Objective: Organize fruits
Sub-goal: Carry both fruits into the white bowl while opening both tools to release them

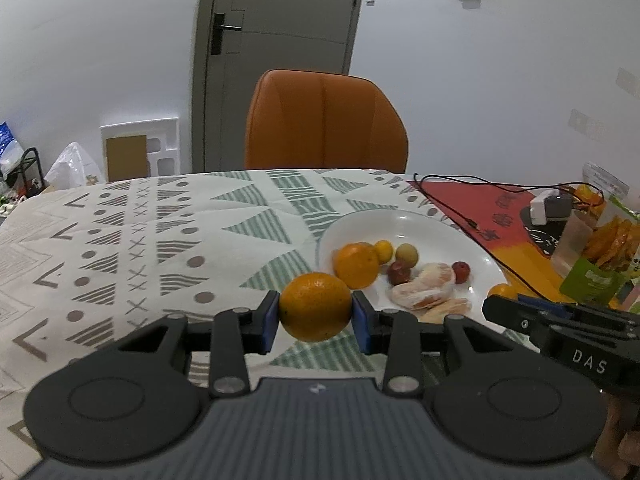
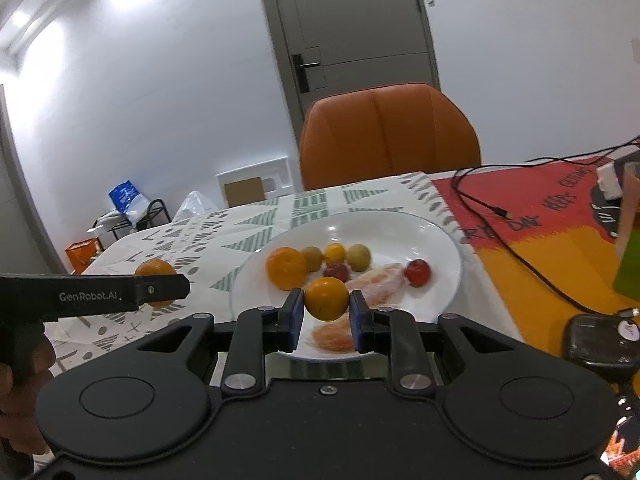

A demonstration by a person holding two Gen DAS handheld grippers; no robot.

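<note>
Your table wears a patterned tablecloth [image 1: 168, 232] of green and grey triangles, with a red and yellow mat [image 2: 532, 236] at its 3 o'clock side and a black cable [image 2: 520, 256] trailing across that mat. Beyond the far edge stands an orange chair [image 1: 324, 120], and behind it a grey door [image 1: 280, 40] in a white wall.

Your left gripper [image 1: 316, 316] pinches an orange [image 1: 316, 312] between its blue pads, held above the cloth just at 9 o'clock of the white plate [image 1: 440, 228]. Your right gripper [image 2: 326, 304] is clamped on a small orange fruit [image 2: 327, 298] over the plate's near rim. On the plate lie a second orange [image 1: 356, 265], small yellow and red fruits and peeled citrus segments [image 1: 428, 286] — the small ones are too blurred to name exactly.

From the right wrist, the left gripper's body hides the lower half of its orange. Packets at 3 o'clock in the left view are cut off by the frame edge.
</note>
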